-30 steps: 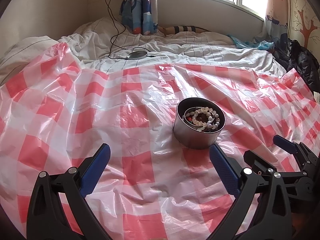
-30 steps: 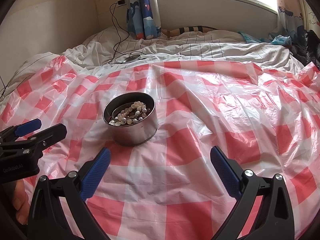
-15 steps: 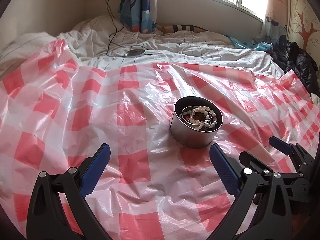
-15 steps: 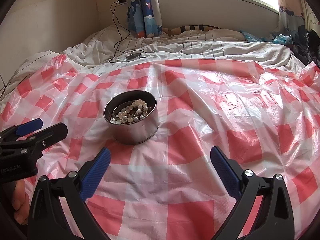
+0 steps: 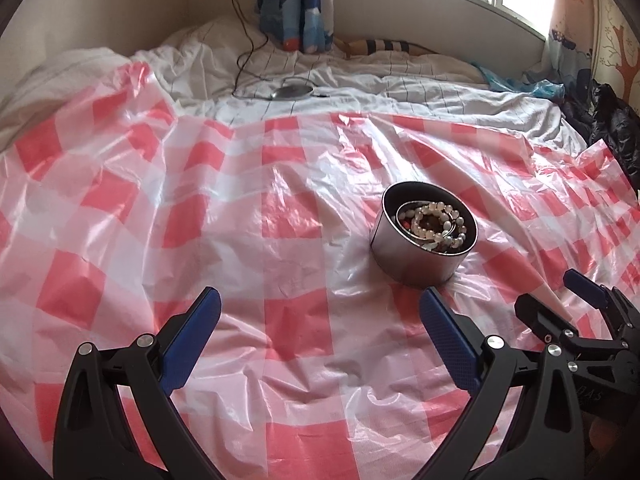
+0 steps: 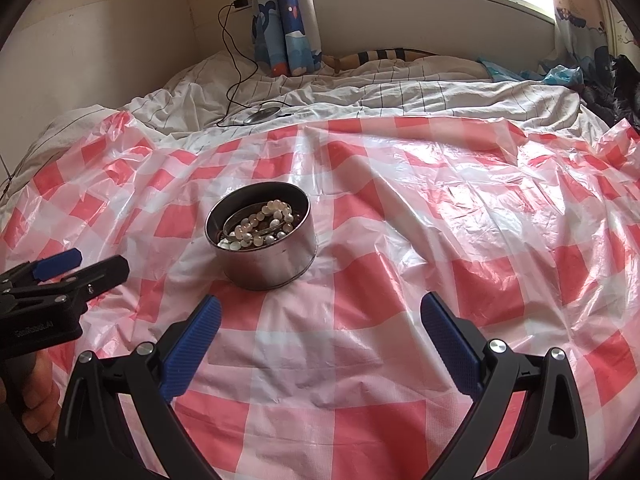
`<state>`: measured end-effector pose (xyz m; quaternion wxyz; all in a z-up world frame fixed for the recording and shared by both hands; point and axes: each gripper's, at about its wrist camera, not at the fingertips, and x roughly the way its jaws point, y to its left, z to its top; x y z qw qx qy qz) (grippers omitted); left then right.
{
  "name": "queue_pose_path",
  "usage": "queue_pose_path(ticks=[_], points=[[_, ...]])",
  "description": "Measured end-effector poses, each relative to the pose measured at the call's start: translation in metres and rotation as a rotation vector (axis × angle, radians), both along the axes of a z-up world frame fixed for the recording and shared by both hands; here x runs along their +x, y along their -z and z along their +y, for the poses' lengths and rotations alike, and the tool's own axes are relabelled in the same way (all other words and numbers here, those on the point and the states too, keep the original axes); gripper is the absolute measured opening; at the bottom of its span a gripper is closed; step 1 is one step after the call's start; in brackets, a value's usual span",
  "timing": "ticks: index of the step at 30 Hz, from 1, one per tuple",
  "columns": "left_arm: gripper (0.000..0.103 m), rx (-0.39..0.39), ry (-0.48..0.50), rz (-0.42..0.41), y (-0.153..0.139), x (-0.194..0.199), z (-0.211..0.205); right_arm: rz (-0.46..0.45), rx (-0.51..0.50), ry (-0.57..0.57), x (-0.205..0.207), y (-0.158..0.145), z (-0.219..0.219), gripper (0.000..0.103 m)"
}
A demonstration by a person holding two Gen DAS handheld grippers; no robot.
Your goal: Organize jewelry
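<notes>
A round metal tin (image 5: 416, 260) (image 6: 272, 264) stands on the red-and-white checked plastic sheet (image 5: 296, 312) (image 6: 400, 280). Inside it lie pearl bead bracelets (image 5: 438, 222) (image 6: 260, 226) and a thin bangle. My left gripper (image 5: 318, 320) is open and empty, hovering over the sheet in front of and left of the tin. My right gripper (image 6: 318, 320) is open too, holding nothing, in front of and right of the tin. In the left wrist view the right gripper (image 5: 560, 296) shows at the right edge. The left gripper (image 6: 80, 268) shows at the left edge of the right wrist view.
The sheet covers a bed with rumpled white bedding (image 6: 360, 96) behind it. A black cable (image 6: 236, 68) runs from a wall plug to a small round device (image 6: 262, 114) on the bedding. Dark clothing (image 5: 612, 128) is piled at the far right. A hand (image 6: 36, 396) holds the left gripper.
The left wrist view has shifted left and slightly back, so the tin now sits further right in it. The right gripper has barely moved. Both stay open.
</notes>
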<state>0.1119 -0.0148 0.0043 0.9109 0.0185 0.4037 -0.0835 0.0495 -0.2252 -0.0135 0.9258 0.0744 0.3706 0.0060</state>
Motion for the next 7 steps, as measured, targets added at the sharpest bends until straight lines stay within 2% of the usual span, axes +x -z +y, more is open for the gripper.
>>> queue_pose_path(ticks=[7], points=[[0.095,0.003,0.000,0.001,0.0013,0.0008,0.0000,0.000,0.000,0.000,0.0001,-0.0001,0.0000,0.095]])
